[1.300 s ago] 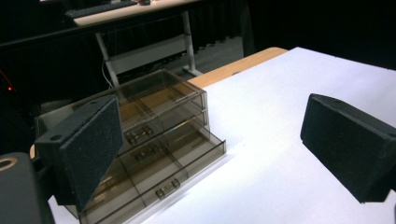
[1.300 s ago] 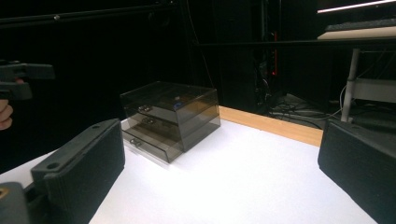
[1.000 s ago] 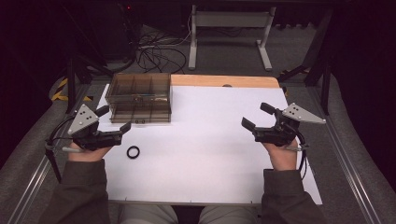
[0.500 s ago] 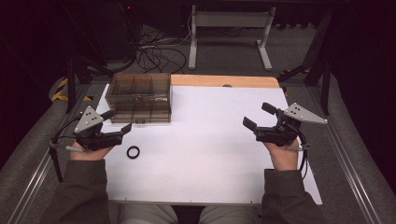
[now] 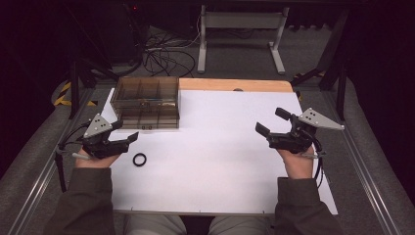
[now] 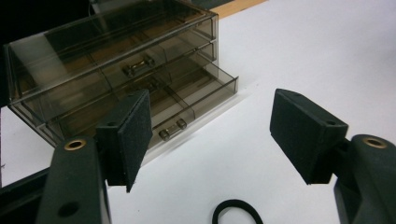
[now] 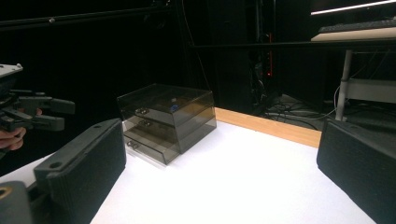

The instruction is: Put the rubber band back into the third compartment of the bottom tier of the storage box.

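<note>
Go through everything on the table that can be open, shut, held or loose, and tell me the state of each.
Drawer box: upright; bottom drawer pulled partly out, upper two shut.
Black ring: lying flat on the white sheet, loose.
Left gripper: open, holding nothing.
Right gripper: open, holding nothing.

Smoky drawer box (image 5: 146, 102) and black ring (image 5: 140, 159) on white tabletop (image 5: 220, 147)

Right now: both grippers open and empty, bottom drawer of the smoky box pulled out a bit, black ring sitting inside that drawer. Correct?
Not quite. The black ring is not in the bottom drawer; it lies on the white table, just beside the left gripper, as the high view shows. The rest holds: left and right gripper are open and empty, and the drawer is pulled out a bit.
</note>
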Demonstrator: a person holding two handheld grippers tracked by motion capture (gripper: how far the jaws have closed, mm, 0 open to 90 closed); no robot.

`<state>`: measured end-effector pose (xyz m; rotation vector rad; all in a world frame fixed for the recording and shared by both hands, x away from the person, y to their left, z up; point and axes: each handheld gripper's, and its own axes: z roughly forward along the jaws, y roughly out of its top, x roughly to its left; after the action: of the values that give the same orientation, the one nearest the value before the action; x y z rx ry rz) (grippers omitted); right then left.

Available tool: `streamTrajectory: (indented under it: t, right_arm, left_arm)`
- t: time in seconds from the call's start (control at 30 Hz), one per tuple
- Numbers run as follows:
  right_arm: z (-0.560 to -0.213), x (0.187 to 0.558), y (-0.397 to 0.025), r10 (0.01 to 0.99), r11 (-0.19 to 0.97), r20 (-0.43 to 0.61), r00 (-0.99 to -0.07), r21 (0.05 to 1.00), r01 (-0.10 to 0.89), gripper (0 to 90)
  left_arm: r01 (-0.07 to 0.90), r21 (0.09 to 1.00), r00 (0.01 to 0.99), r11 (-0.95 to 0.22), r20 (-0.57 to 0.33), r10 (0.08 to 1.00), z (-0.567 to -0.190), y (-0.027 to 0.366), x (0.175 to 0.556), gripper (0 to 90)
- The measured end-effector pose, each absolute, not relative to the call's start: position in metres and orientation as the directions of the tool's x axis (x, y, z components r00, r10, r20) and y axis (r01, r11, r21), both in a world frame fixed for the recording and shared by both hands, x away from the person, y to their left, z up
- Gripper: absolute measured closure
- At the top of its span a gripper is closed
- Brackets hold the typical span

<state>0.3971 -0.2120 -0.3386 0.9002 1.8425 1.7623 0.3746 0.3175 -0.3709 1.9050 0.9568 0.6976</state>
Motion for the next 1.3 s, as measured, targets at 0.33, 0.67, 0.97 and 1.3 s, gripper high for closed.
streamTrajectory:
  t: [0.33,0.67,0.97,1.3]
  right_arm:
    - [-0.338,0.397,-0.213,0.710,-0.018,0.123,-0.693,0.987,0.157,2.0]
    - [-0.338,0.397,-0.213,0.711,-0.017,0.123,-0.692,0.987,0.158,2.1]
    - [-0.339,0.398,-0.212,0.716,-0.009,0.120,-0.688,0.987,0.163,2.4]
    - [-0.339,0.398,-0.211,0.717,-0.008,0.123,-0.686,0.986,0.168,2.5]
  left_arm:
    - [0.396,0.837,0.557,-0.377,0.107,0.824,-0.386,0.319,0.382,42.3]
    - [0.449,0.801,0.571,-0.397,0.084,0.816,-0.400,0.320,0.389,51.0]
    - [0.499,0.754,0.572,-0.427,0.084,0.816,-0.414,0.315,0.395,55.8]
    - [0.552,0.697,0.572,-0.457,0.082,0.816,-0.426,0.313,0.400,59.6]
